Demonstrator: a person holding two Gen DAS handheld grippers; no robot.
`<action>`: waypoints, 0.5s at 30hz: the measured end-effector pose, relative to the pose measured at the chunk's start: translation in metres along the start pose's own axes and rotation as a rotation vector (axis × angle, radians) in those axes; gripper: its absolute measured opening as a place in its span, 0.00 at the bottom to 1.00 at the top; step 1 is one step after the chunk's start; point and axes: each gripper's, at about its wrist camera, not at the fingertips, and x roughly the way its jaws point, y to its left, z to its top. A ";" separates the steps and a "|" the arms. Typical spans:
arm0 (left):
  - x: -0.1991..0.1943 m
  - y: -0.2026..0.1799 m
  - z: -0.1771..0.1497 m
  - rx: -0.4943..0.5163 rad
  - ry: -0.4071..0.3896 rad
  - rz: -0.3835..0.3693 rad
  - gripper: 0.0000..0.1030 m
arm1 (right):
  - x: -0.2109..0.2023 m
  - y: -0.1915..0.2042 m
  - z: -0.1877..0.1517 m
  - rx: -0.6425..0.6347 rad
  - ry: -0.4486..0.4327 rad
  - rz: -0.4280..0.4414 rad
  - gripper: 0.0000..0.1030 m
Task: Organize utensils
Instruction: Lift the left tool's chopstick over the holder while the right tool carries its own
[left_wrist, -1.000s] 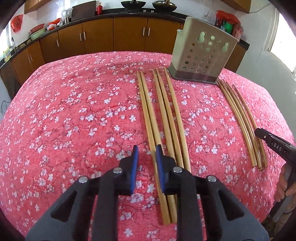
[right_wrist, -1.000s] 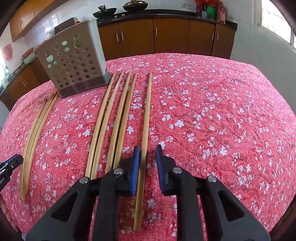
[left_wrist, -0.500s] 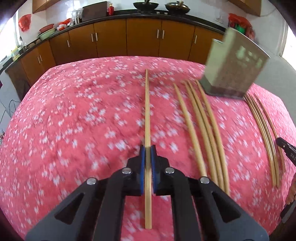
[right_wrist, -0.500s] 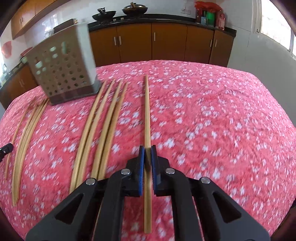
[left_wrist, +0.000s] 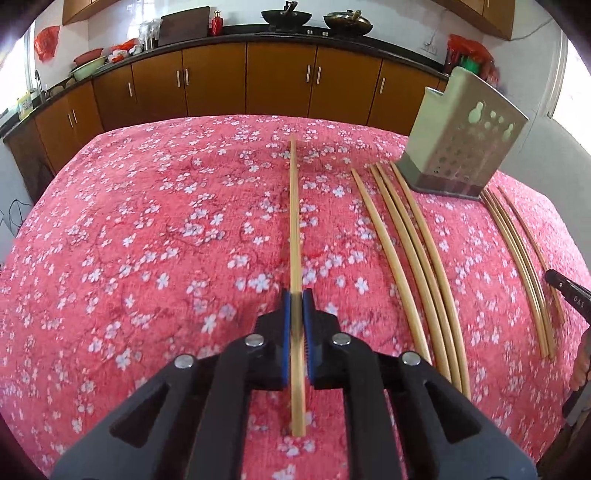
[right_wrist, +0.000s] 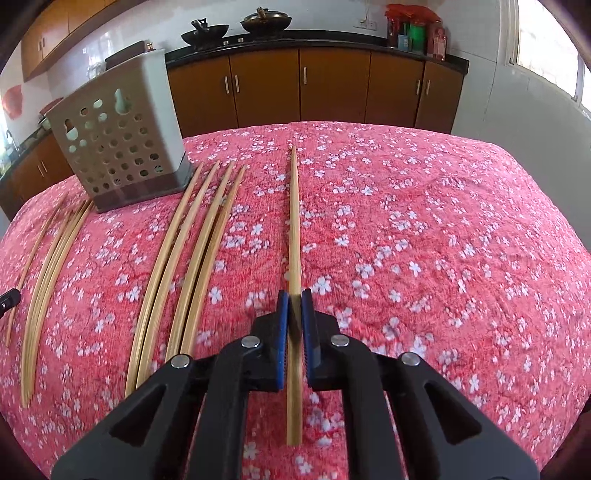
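In the left wrist view my left gripper (left_wrist: 295, 300) is shut on a bamboo chopstick (left_wrist: 294, 221) that points straight ahead over the red flowered cloth (left_wrist: 147, 258). To its right lie three loose chopsticks (left_wrist: 410, 258), then the perforated grey utensil holder (left_wrist: 465, 147), then several more chopsticks (left_wrist: 517, 251). In the right wrist view my right gripper (right_wrist: 294, 300) is shut on another chopstick (right_wrist: 294, 221). Several loose chopsticks (right_wrist: 192, 258) lie to its left, in front of the holder (right_wrist: 118, 140), with a further bundle (right_wrist: 48, 273) beyond.
The cloth-covered table ends at a rounded far edge, with brown kitchen cabinets (left_wrist: 280, 81) behind and a dark counter holding woks (right_wrist: 236, 26). A finger of the other gripper shows at the frame edge (left_wrist: 569, 295), with part of a hand below it.
Both grippers stood open over a chopstick a second ago. Each has shut on one and carried it sideways away from its group: the left one leftward, the right one rightward.
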 end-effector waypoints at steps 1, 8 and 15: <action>-0.001 0.000 -0.002 0.000 -0.002 0.003 0.10 | -0.002 0.000 -0.002 0.006 -0.002 0.003 0.08; -0.016 -0.001 -0.001 0.031 -0.036 0.036 0.08 | -0.019 -0.002 -0.003 0.003 -0.039 0.011 0.08; -0.087 0.004 0.038 -0.005 -0.237 0.023 0.08 | -0.084 -0.008 0.032 0.010 -0.255 0.006 0.08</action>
